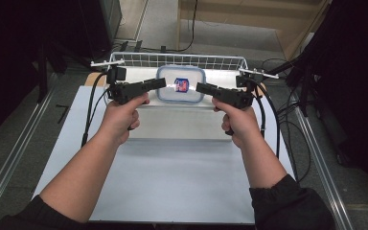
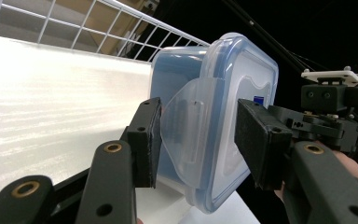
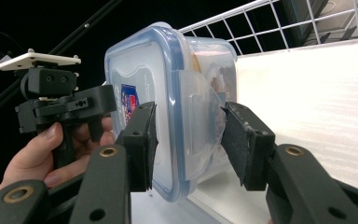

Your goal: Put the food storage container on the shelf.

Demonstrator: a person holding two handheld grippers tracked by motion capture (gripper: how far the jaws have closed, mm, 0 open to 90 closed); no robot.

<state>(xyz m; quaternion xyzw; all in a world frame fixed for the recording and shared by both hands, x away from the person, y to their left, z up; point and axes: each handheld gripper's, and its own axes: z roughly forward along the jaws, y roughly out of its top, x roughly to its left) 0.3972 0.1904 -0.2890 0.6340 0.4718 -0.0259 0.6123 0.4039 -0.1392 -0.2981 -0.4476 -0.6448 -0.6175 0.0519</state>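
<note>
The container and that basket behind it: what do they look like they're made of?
The container looks like clear, glossy plastic: its contents show dimly through the wall in the right gripper view, and its lid and side flap are translucent with a blue rim. The basket seems to be white-coated metal wire, an open grid of thin rods.

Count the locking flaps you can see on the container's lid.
2. One flap sits on the container side between the left gripper jaws; another flap sits between the right gripper jaws. Others may be hidden.
</note>
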